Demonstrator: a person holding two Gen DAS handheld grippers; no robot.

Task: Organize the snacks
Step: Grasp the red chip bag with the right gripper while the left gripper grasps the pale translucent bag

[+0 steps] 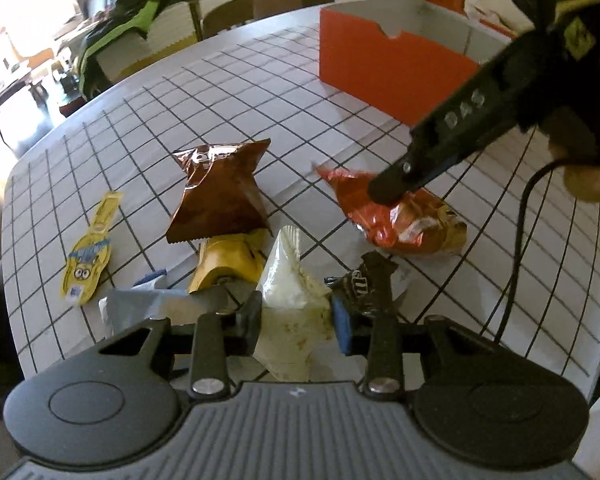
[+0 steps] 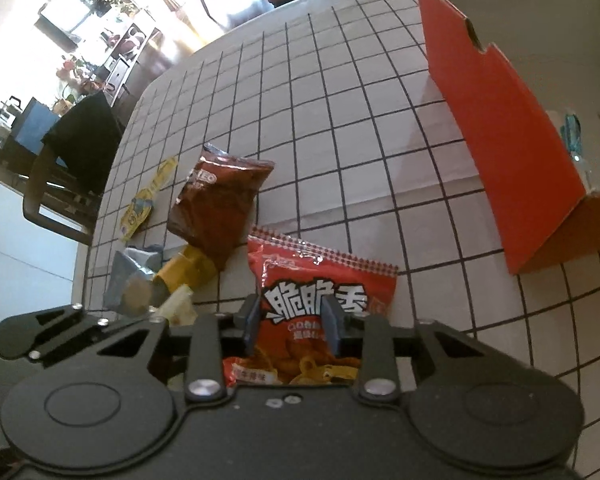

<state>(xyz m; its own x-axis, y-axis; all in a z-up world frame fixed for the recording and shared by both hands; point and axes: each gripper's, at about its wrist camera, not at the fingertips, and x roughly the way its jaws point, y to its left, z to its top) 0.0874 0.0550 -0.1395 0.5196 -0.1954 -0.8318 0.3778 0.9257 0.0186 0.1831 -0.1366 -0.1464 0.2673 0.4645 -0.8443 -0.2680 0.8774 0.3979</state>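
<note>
Right gripper (image 2: 291, 322) is clamping the red packet (image 2: 320, 280). Left gripper (image 1: 296, 322) is pinching the white packet (image 1: 288, 280) (orange box (image 1: 384, 68) at 1 o'clock).

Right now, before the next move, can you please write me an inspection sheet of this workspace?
Surface: table with grid cloth.
Job's things: orange box open on top; red snack bag; brown bag; white packet; yellow bag; dark packet; yellow strip packet.
Clutter: nothing seen.
Tongs: left tongs grip the white packet; right tongs shut on the red snack bag.
Cables: black cable over the table.
Surroundings: chairs, shelves.
</note>
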